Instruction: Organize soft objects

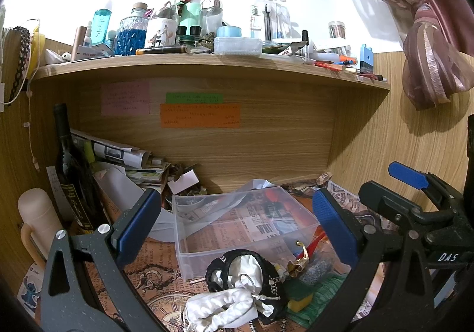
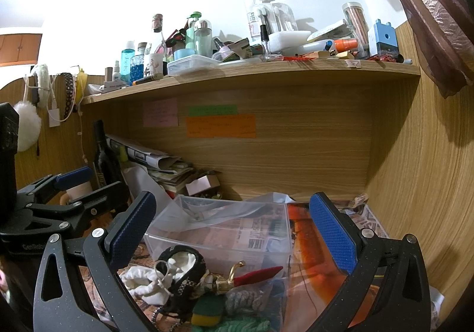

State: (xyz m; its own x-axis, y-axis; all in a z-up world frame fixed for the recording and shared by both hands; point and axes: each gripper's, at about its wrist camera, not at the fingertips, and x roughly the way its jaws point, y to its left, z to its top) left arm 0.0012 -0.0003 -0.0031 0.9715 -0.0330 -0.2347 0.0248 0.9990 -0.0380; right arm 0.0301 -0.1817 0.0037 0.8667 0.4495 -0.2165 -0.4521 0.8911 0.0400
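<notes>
Hovering side by side with jaws spread wide and holding nothing, the left gripper [image 1: 237, 225] and right gripper [image 2: 234, 231] face a clear plastic box [image 1: 237, 225] on the desk; a white drawstring pouch [image 1: 219, 308] and green knit piece [image 1: 323, 293] lie heaped just before it.

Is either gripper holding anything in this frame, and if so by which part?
Nothing is held. The left gripper and right gripper are both open, above the clear plastic box and the pile of soft items.
</notes>
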